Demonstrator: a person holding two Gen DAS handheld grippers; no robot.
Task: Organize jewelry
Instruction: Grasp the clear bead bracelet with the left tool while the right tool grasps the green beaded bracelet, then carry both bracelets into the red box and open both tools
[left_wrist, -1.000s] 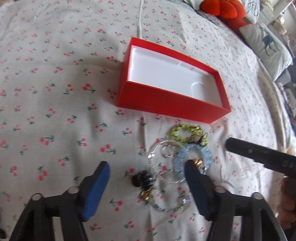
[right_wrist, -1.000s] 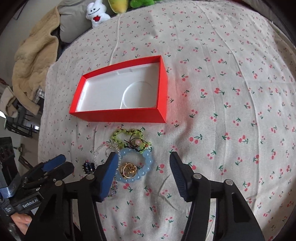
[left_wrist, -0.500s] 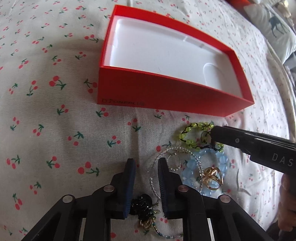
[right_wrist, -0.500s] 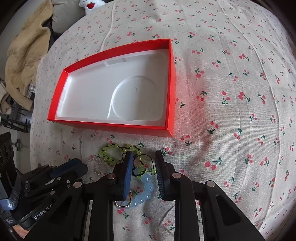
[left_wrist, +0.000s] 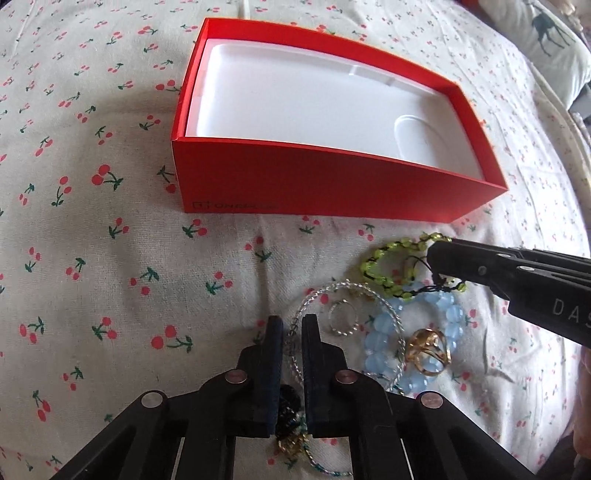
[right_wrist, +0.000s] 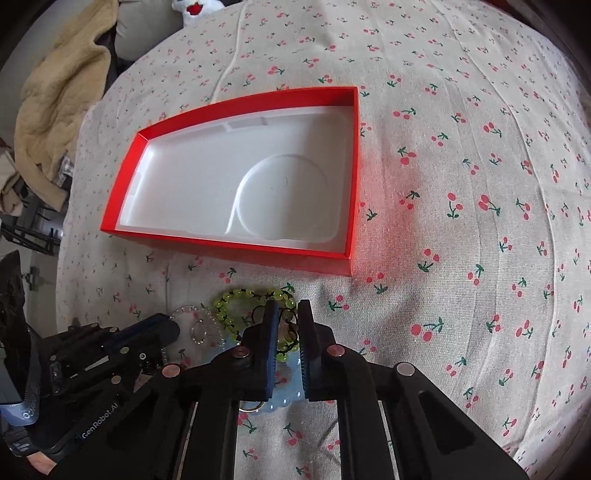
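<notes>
A red box (left_wrist: 332, 184) with a white liner (right_wrist: 207, 184) lies open on the cherry-print cloth. A jewelry pile lies in front of it: a green bead bracelet (left_wrist: 384, 267), a blue bead bracelet (left_wrist: 380, 350), a clear bead bracelet (left_wrist: 314, 295), a small silver ring (left_wrist: 343, 318), gold rings (left_wrist: 428, 350) and a black piece (left_wrist: 288, 402). My left gripper (left_wrist: 292, 328) is shut on the clear bracelet's strand. My right gripper (right_wrist: 283, 314) is shut on the green bracelet (right_wrist: 236, 301); it also shows in the left wrist view (left_wrist: 441, 258).
A beige blanket (right_wrist: 51, 96) lies at the far left of the bed. A white plush toy (right_wrist: 195, 7) sits at the back. A pillow with a deer print (left_wrist: 543, 40) lies at the right.
Both grippers have moved down onto the pile and closed from wide open, the left onto the clear bracelet and the right onto the green bracelet.
</notes>
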